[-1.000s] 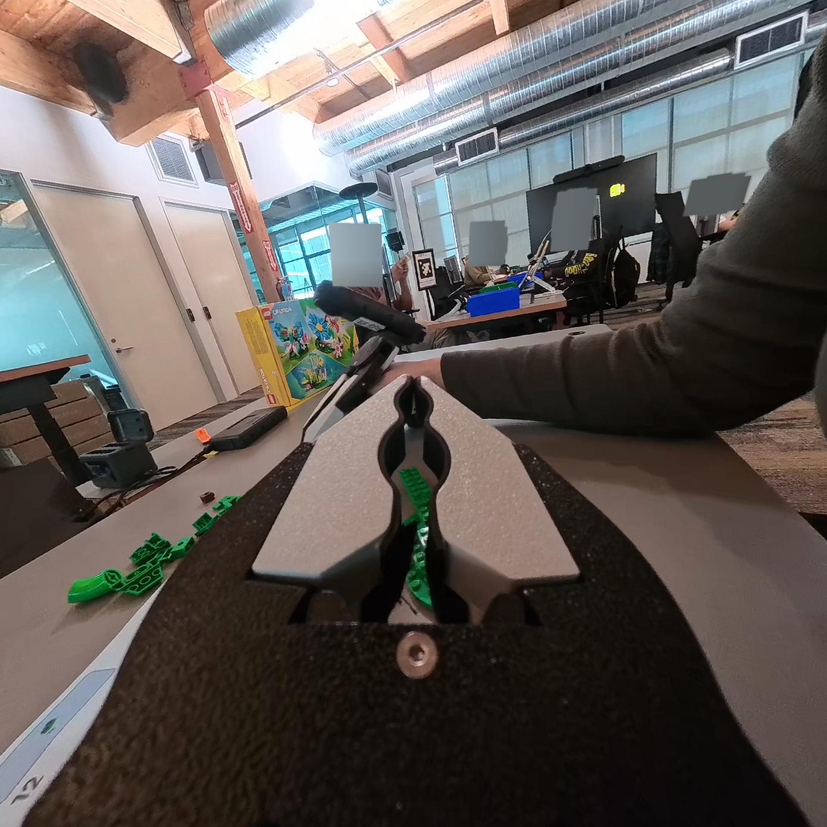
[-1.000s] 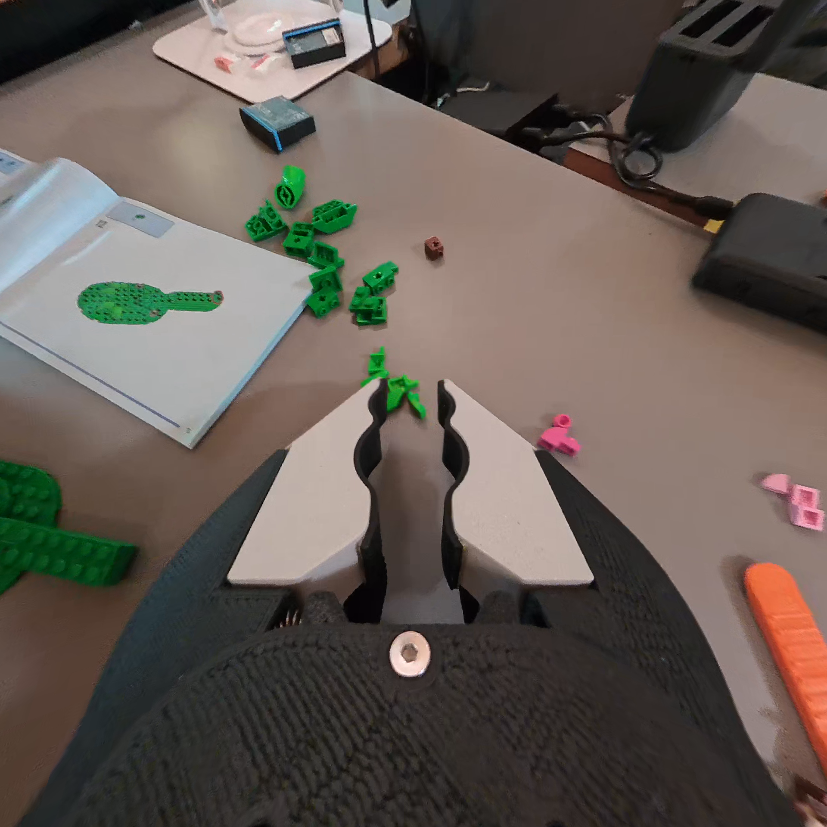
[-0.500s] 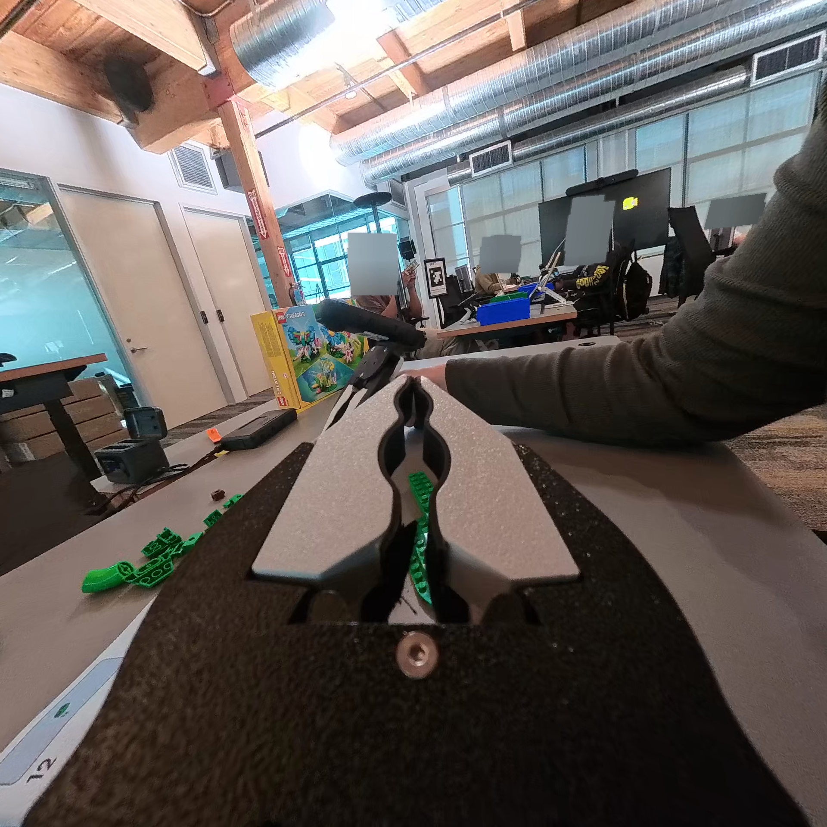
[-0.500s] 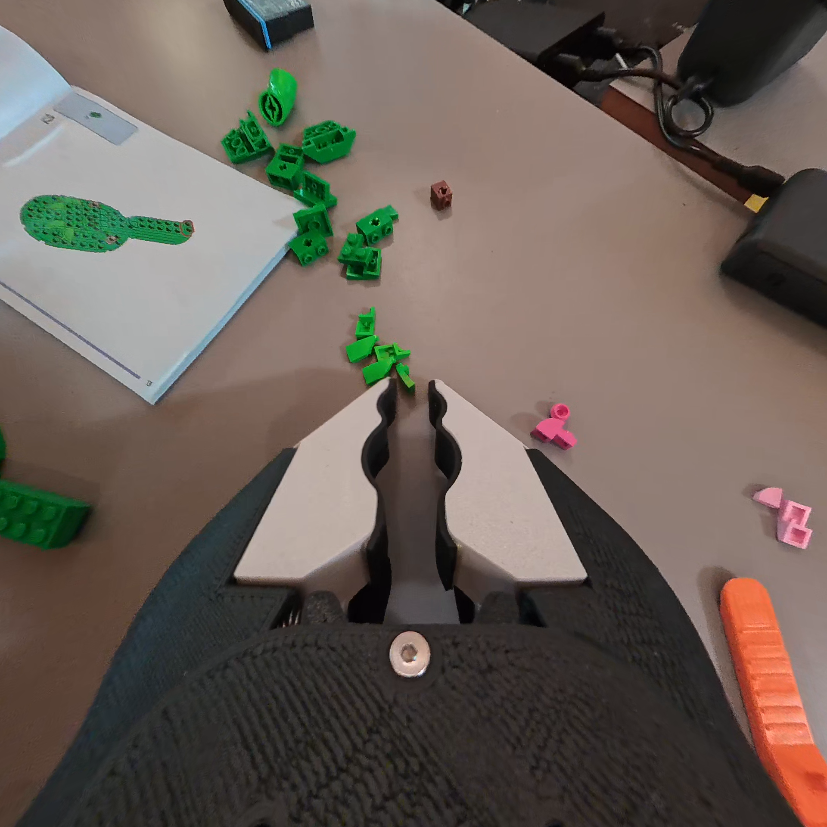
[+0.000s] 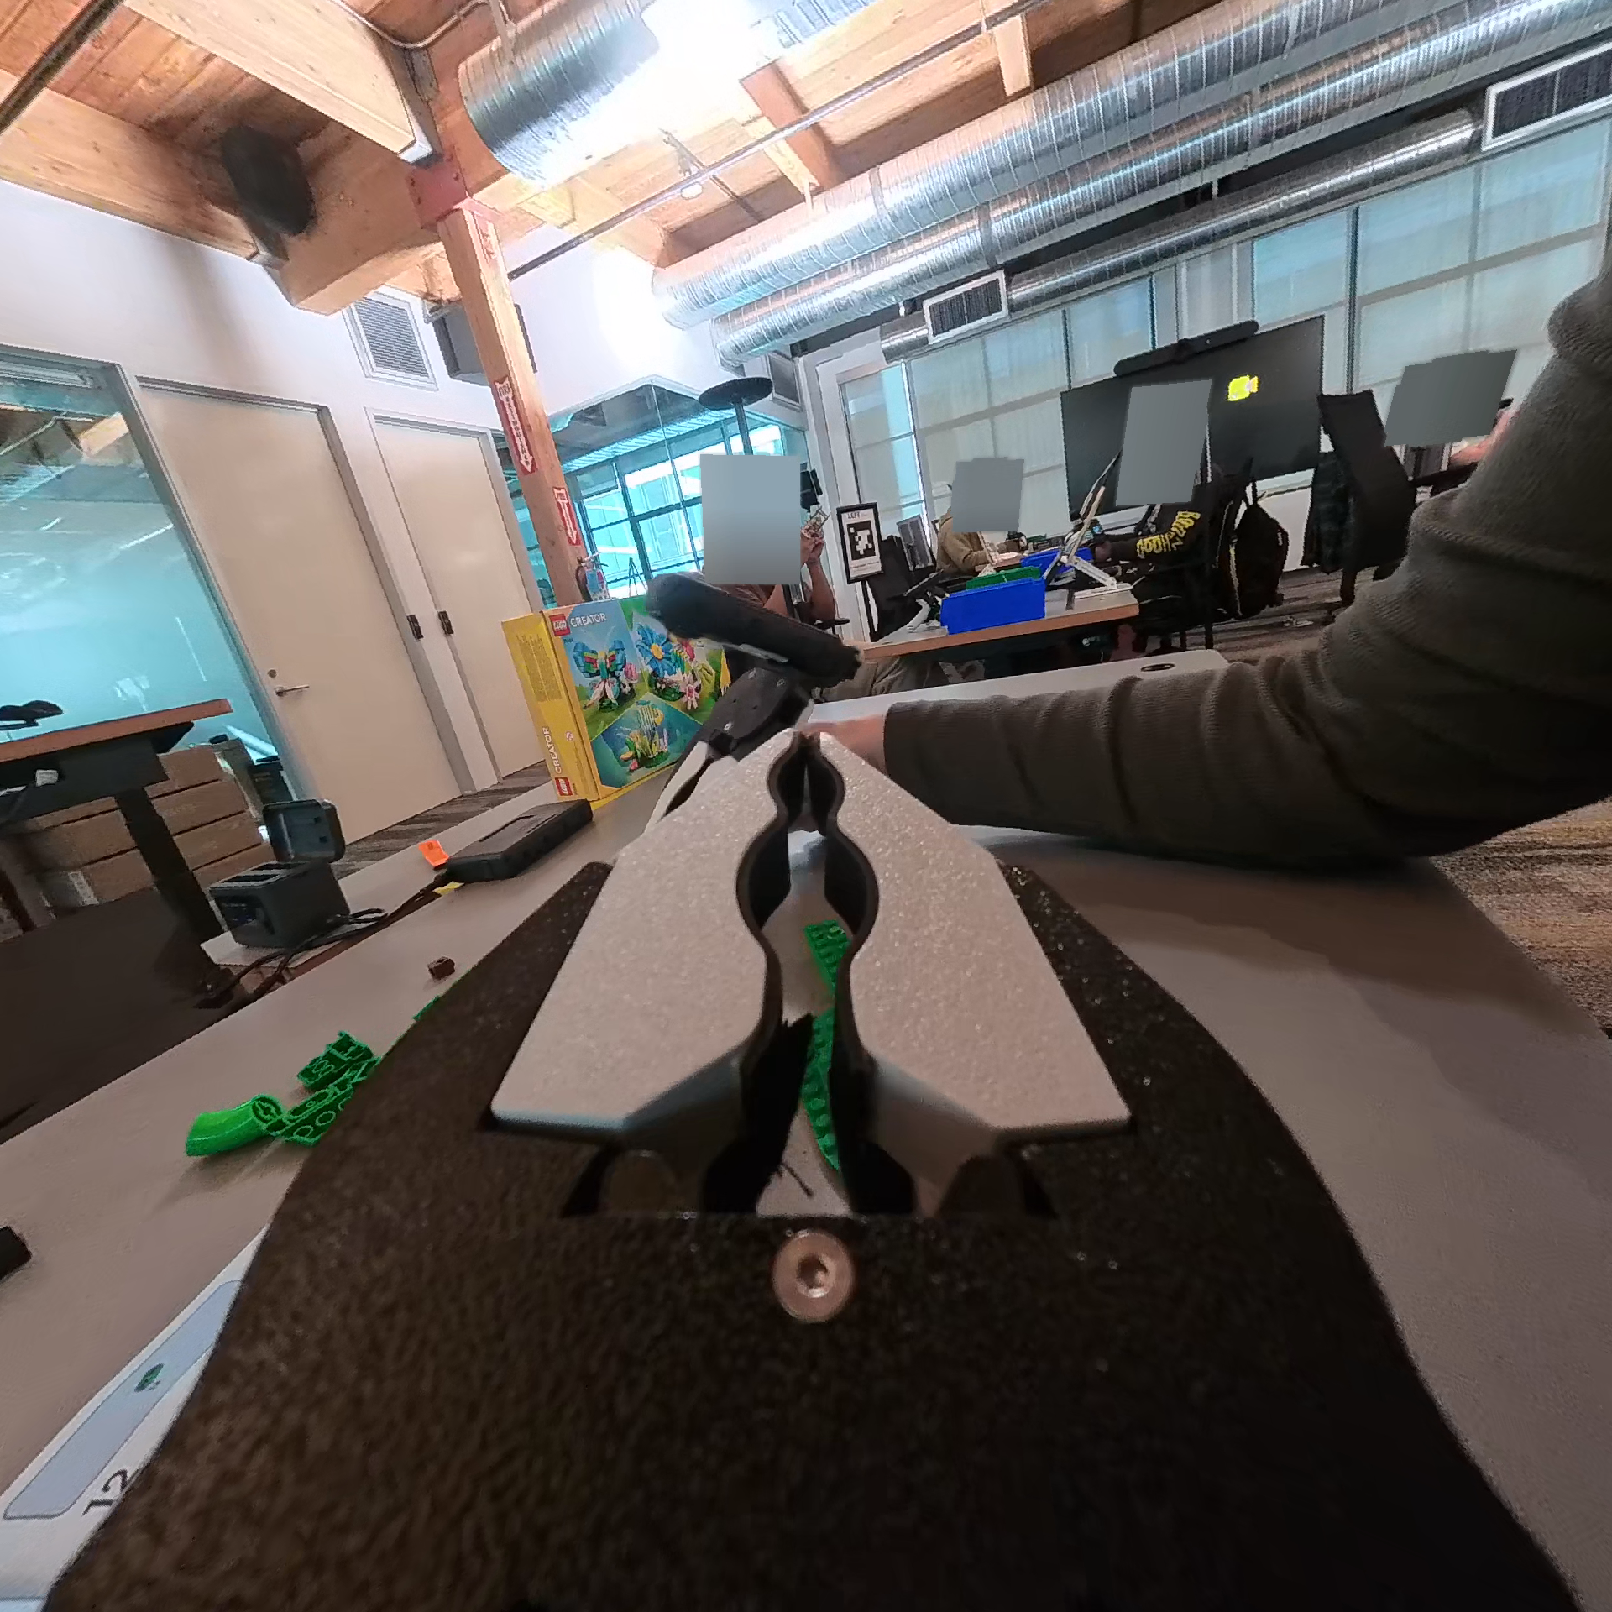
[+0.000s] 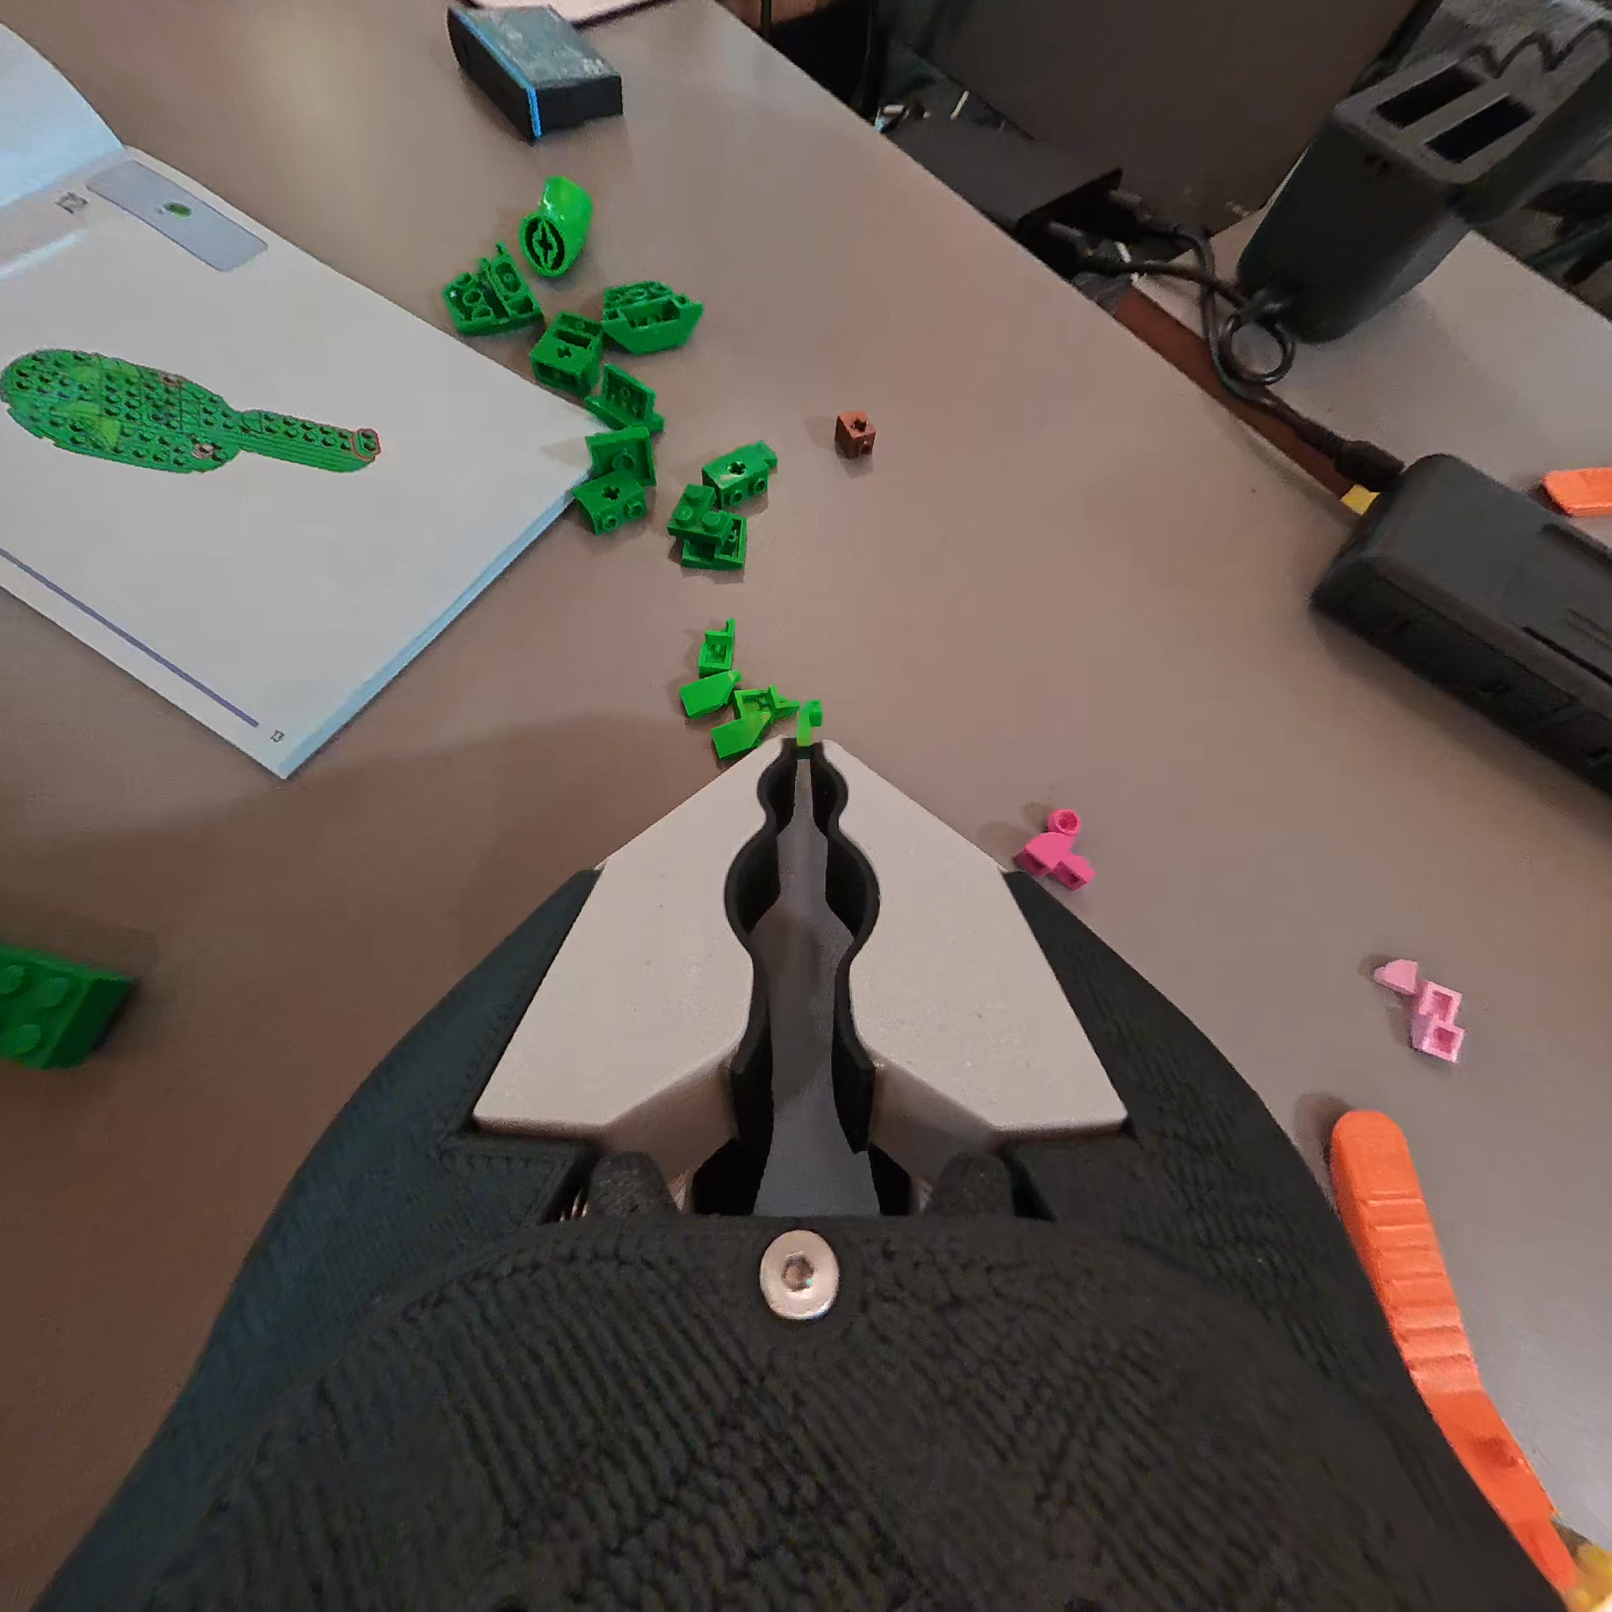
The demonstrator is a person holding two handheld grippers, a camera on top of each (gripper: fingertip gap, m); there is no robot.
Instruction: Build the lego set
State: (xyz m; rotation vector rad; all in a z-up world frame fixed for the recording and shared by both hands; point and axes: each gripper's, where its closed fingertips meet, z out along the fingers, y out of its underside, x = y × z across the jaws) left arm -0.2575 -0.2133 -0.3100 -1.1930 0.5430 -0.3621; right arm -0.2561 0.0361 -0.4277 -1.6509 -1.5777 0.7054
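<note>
The right gripper (image 6: pixel 807 748) had its jaws pressed nearly together at the tips, pinching a tiny green piece (image 6: pixel 809 726) that stuck out just past them. Just beside it, toward ten o'clock, lay a small cluster of green slopes (image 6: pixel 731 698) on the grey table (image 6: pixel 1090 611). Farther off at eleven o'clock a looser scatter of green bricks (image 6: pixel 611 392) ran along the edge of the open instruction booklet (image 6: pixel 262 541), whose page pictured a paddle-shaped green plate. A lone brown cube (image 6: pixel 855 433) sat at twelve o'clock, well apart from the greens.

At three o'clock from the tips were two groups of pink pieces – one near (image 6: pixel 1055 859), one farther out (image 6: pixel 1426 1012) – and an orange brick separator (image 6: pixel 1430 1326) lay at four o'clock. A thick green brick assembly (image 6: pixel 57 1012) showed at the nine o'clock edge, cut off by the frame.

The left gripper (image 5: pixel 804 746) was shut at the tips, and between its fingers, lower down, a green studded plate (image 5: pixel 824 1029) stood on edge (whether the fingers actually clamped it or it merely showed through the gap, I could not tell). In that view the yellow set box (image 5: pixel 611 698) stood upright at eleven o'clock, a person's sleeve (image 5: pixel 1265 759) stretched in from three o'clock, and green pieces (image 5: pixel 288 1108) lay at nine o'clock on the table – with black chargers (image 5: pixel 279 898) beyond them
</note>
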